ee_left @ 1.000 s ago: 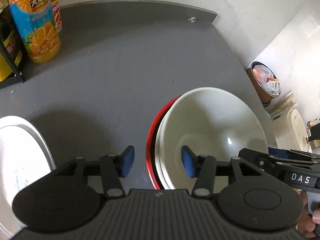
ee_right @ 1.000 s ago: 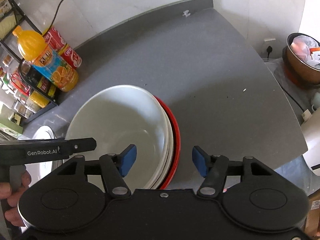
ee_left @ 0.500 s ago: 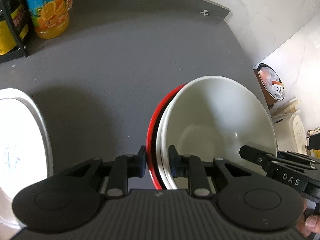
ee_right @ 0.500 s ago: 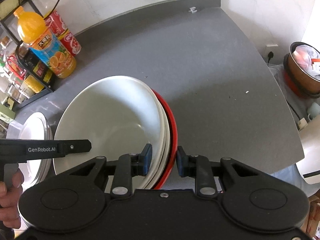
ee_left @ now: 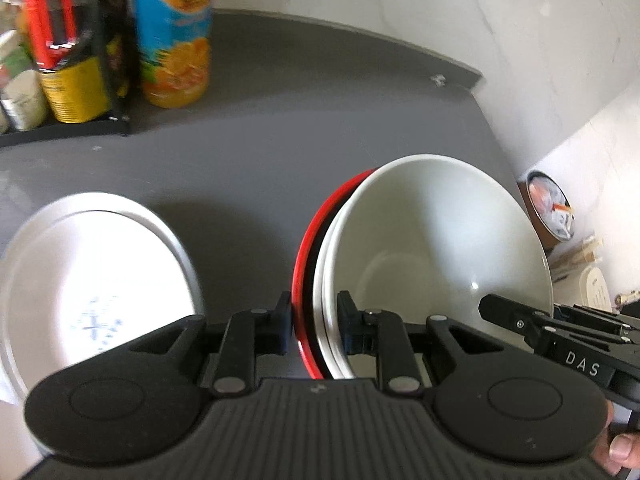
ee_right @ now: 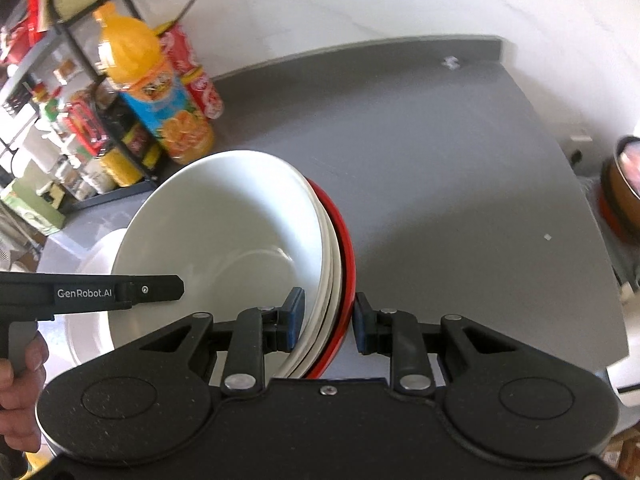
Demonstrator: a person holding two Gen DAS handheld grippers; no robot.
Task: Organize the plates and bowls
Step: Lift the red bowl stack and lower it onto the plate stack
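My left gripper (ee_left: 314, 322) and right gripper (ee_right: 329, 320) each clamp opposite rims of the bowl stack (ee_left: 432, 248): white bowls nested in a red bowl (ee_left: 306, 240), above the grey desk (ee_left: 280, 152). Left of the stack lies a white plate (ee_left: 92, 276); beyond it stands an orange juice bottle (ee_left: 176, 36).

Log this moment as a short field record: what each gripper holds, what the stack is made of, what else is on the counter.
left gripper: shut on the left rim of the bowl stack
right gripper: shut on the stack's right rim
bowl stack: white bowls nested in a red bowl; exact count unclear
white plate: left of the stack, on the grey counter
juice bottle: upright at the counter's back, beside a black rack
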